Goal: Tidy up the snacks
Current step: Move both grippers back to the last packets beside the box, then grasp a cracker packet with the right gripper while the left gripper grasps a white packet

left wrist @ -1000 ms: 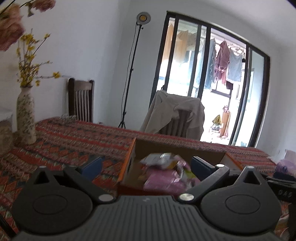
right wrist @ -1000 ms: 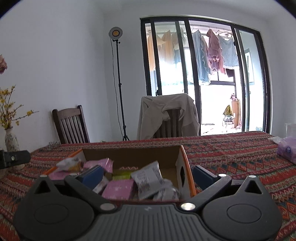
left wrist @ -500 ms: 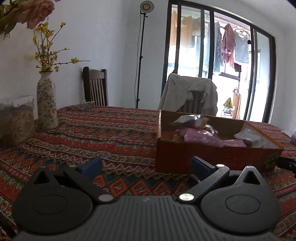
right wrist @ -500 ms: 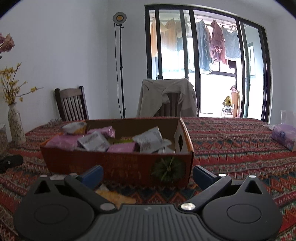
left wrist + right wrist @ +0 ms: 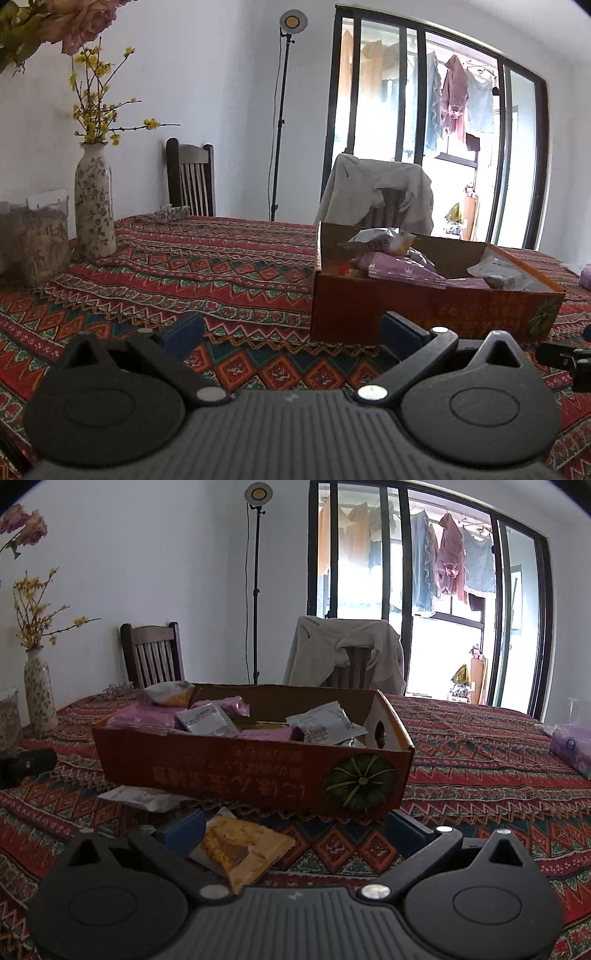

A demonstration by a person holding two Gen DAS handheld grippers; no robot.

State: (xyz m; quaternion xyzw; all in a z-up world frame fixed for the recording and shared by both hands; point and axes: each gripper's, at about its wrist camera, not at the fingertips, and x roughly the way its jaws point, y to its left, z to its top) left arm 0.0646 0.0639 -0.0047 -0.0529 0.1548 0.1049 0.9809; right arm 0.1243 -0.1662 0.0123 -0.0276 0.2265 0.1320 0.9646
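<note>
Both grippers have dropped from over the box [image 5: 255, 771] to just above the surface [image 5: 480, 760] in front of it, so the box's printed front wall now fills the view instead of its contents. The right gripper [image 5: 295, 825] is spread wide and holds nothing; an orange snack packet [image 5: 243, 849] lies between its fingers, touching the one at 9 o'clock. A white packet [image 5: 142, 797] lies at 10 o'clock, against the box's front wall. The left gripper [image 5: 291, 334] is equally wide and empty, with bare cloth between its fingers and the box at 1 o'clock. Most snacks already sit inside; these two strays appear to be next.
</note>
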